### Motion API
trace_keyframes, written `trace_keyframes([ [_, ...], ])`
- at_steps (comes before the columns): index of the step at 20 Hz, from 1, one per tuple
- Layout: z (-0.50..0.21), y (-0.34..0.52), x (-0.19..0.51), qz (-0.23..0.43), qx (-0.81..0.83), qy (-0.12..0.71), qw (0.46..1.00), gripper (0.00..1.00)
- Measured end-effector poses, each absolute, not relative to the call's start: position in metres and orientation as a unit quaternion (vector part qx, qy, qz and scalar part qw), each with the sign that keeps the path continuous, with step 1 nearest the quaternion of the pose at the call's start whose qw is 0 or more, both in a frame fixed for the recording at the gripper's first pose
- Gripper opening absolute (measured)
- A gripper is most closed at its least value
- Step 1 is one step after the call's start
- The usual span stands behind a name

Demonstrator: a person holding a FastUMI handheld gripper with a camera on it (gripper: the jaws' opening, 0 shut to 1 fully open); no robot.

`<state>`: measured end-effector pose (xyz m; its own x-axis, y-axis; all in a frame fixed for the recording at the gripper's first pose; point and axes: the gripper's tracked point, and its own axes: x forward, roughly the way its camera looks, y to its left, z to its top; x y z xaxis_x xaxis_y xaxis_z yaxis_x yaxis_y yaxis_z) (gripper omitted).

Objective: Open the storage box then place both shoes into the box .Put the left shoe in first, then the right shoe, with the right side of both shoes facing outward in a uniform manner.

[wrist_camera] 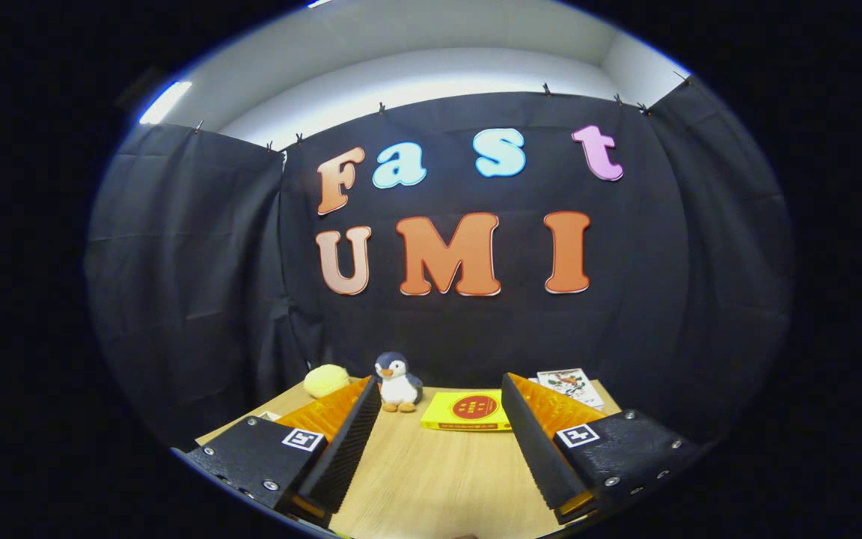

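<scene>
Gripper spread wide over the wooden counter, nothing between its fingers. Beyond the fingertips lies a flat yellow box. Just left of that box stands a plush penguin, with a pale yellow ball further left. Right of the box lies a printed card.

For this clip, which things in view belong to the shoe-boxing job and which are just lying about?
Job:
- two-finger gripper with orange-backed black fingers, open, nothing between them, above the bare wooden table

Lying about:
- small plush penguin, beyond the fingers
- flat yellow box with red round mark
- pale yellow round soft thing
- printed card at the table's back
</scene>
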<state>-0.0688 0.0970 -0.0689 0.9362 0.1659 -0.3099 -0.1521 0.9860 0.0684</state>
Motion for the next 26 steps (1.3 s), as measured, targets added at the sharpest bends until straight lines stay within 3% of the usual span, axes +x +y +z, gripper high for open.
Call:
trace_keyframes([
  [13,-0.003,0.047,-0.076,0.058,-0.004,0.032,0.998,0.97],
  [26,0.013,0.043,-0.075,0.046,-0.020,-0.003,0.999,0.97],
])
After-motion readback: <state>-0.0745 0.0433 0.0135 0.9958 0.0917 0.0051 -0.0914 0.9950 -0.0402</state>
